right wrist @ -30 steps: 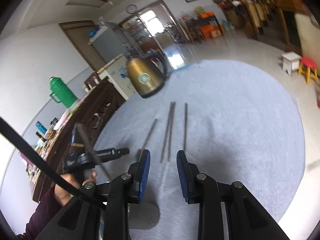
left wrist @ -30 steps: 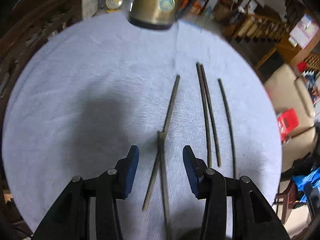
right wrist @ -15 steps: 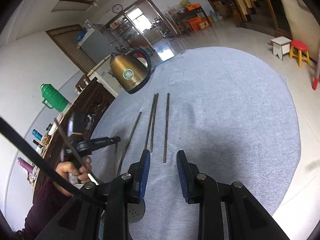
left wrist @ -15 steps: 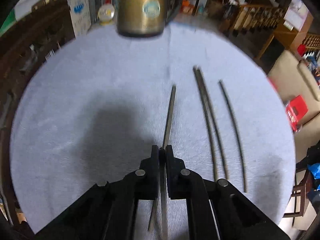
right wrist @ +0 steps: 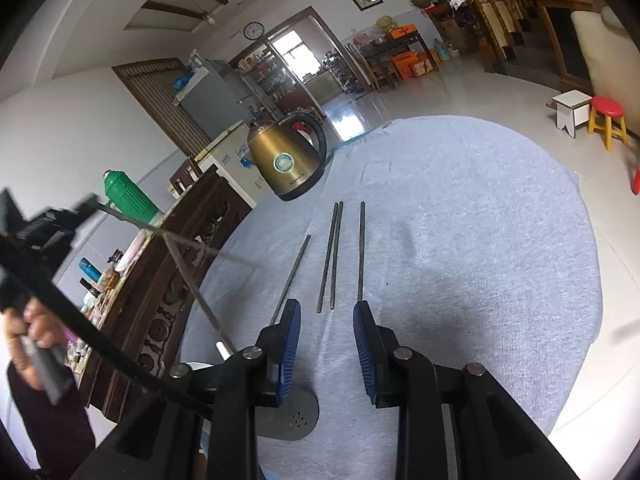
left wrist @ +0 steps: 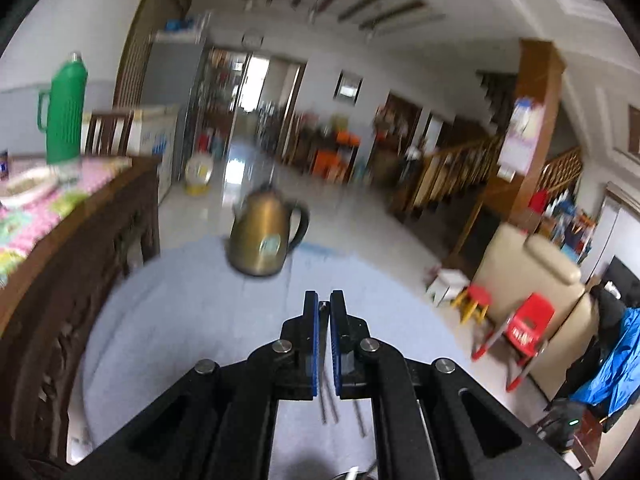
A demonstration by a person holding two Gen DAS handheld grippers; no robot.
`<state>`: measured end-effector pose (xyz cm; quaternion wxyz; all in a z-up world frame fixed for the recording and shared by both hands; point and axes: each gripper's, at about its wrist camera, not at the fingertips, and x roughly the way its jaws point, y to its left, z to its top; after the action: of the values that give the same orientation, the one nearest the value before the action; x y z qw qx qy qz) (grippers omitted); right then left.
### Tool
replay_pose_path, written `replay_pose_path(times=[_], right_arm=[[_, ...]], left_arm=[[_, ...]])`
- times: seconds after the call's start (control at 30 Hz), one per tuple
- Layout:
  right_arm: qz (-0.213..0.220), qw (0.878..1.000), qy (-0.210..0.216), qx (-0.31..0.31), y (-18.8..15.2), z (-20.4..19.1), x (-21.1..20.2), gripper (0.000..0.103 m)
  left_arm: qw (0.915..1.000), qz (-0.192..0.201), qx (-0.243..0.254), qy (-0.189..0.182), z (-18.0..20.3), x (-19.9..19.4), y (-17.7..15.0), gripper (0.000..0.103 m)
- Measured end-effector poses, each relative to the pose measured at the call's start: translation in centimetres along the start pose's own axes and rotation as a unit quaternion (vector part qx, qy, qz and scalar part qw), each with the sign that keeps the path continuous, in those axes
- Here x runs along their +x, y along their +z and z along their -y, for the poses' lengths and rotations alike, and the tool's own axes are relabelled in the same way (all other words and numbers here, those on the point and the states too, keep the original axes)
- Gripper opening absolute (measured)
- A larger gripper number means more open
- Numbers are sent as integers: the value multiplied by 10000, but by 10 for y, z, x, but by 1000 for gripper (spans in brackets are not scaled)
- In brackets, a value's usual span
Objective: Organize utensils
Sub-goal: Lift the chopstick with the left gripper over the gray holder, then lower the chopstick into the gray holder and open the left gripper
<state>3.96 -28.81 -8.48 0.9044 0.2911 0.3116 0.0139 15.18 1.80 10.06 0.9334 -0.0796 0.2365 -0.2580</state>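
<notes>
Several dark chopsticks lie in rows on the grey cloth: a single one (right wrist: 292,276), a touching pair (right wrist: 331,256) and another single (right wrist: 361,248). My left gripper (left wrist: 324,304) is shut on a chopstick (right wrist: 196,292) and holds it lifted; in the right wrist view the stick slants down from that raised gripper (right wrist: 60,220) toward a grey holder (right wrist: 292,412) at the near edge. My right gripper (right wrist: 326,316) is open and empty, low over the near ends of the chopsticks.
A brass kettle (right wrist: 286,160) stands at the far edge of the round table (right wrist: 500,240). A carved wooden sideboard (right wrist: 168,280) with a green thermos (right wrist: 126,192) runs along the left. Stools (right wrist: 608,120) and a sofa are on the right.
My left gripper closed on a chopstick on the cloth and lifted it up and to the left, tilting its view toward the room. My right gripper stayed open, nearly still.
</notes>
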Motion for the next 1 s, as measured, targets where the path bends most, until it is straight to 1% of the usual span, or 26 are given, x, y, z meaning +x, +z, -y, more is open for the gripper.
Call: replay_pose_path(times=[0.03,0.17,0.23,0.33,0.43,0.53,0.63,0.77,1.0], right_arm=[[23,10000,8,-1,0,-1,-2,30],[83,10000,46,-11,-1,-3,-10,30],[99,9999,68,-9,-1,-3,-13,30],[120,9999,80,-9,-2,-3,-16,30],[139,9999,88,23,-4,0,-19,30],[126,9999,81,46,-5,3,-19,30],[103,9999,95,67,-6,4,-19,30],[90,9998,138,94,-6,3,-17,30],[45,9998,183,-19,-9,-4,-15,30]], left_arm=[[9999,104,19,-51,4,-10,4,5],[9992,314,126,-213,16,-21,10,5],[9990,286,200,-263,24,-22,7,5],[9990,210,236,-303,33,-25,-6,5],[9995,60,162,-264,34,-25,-22,5],[9997,43,97,-233,31,-27,-27,5],[9996,176,92,-187,29,-36,-23,5],[9988,372,225,-222,34,-53,-17,5],[9978,406,406,-323,38,-76,-11,5]])
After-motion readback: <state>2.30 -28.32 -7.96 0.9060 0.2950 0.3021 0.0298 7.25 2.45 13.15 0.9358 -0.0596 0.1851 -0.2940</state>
